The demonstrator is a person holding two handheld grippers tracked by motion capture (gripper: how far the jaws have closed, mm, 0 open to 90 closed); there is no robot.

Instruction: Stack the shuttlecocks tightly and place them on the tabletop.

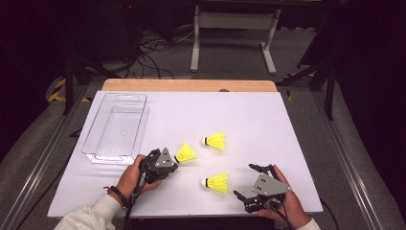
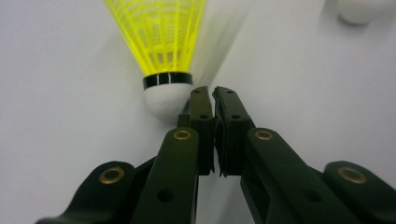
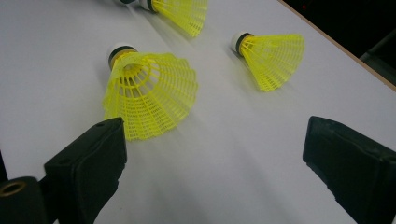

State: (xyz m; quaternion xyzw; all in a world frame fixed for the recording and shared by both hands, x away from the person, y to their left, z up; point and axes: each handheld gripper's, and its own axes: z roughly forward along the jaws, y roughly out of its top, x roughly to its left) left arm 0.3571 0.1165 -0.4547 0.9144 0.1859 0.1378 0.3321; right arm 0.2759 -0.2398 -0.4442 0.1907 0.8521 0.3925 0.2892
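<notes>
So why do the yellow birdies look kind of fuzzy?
Left gripper view: the shuttlecock beside the shut tongs is soft at the skirt and very close. Right gripper view: the nearest shuttlecock looks smeared at its edges. High view: small and grainy, with the room behind the table dark.

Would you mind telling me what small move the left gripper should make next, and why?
Probably open the left gripper and shift it onto the cork of the shuttlecock. Its jaws are closed with nothing between them, and the white cork sits just beside their tips, so nothing is gripped. The clear bin looks a likely destination.
</notes>
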